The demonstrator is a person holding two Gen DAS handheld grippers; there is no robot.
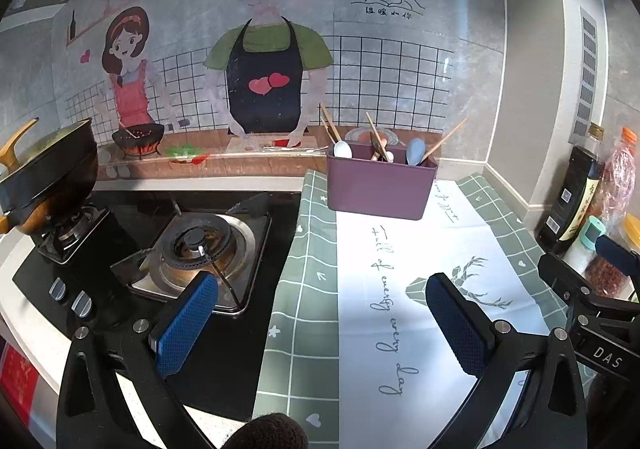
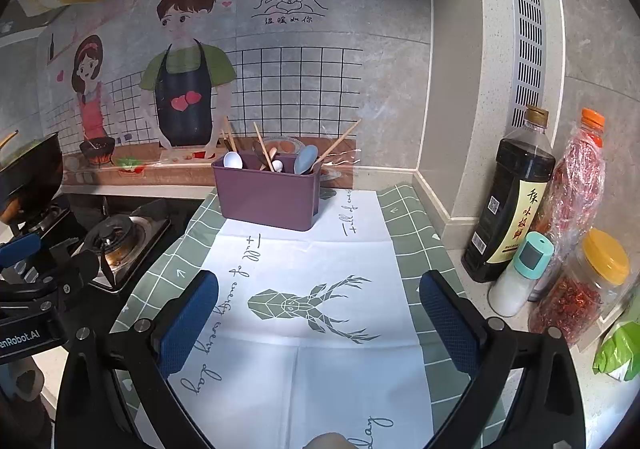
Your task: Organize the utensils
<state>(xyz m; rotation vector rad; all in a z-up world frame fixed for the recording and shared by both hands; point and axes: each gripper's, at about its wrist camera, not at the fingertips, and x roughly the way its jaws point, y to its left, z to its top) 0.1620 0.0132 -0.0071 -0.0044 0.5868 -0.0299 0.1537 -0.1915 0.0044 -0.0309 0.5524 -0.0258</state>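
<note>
Utensils stand gathered in a purple caddy [image 2: 269,196] at the back of the worktop [image 2: 600,401], close to the cartoon wall mural [image 2: 184,97]. Wooden chopsticks [image 2: 338,145] lean out of it at different angles, with a white spoon [image 2: 233,160] at its left end and a pale blue spoon [image 2: 306,164] towards its right. The caddy sits on the far edge of a green-checked cloth [image 2: 316,249] with a white middle panel and a deer print.

Both grippers hover low over the near end of that cloth, well apart from the caddy. The left gripper [image 1: 320,323] has its jaws spread wide with nothing between them, and the right gripper [image 2: 318,321] is the same, its blue pads [image 2: 186,323] bare.

To the left lies a gas hob [image 1: 208,249] with a dark wok [image 1: 48,173] on the far burner. Along the right wall stand a dark sauce bottle [image 2: 510,201], a small white shaker [image 2: 520,277] and jars of dried chilli [image 2: 580,289].
</note>
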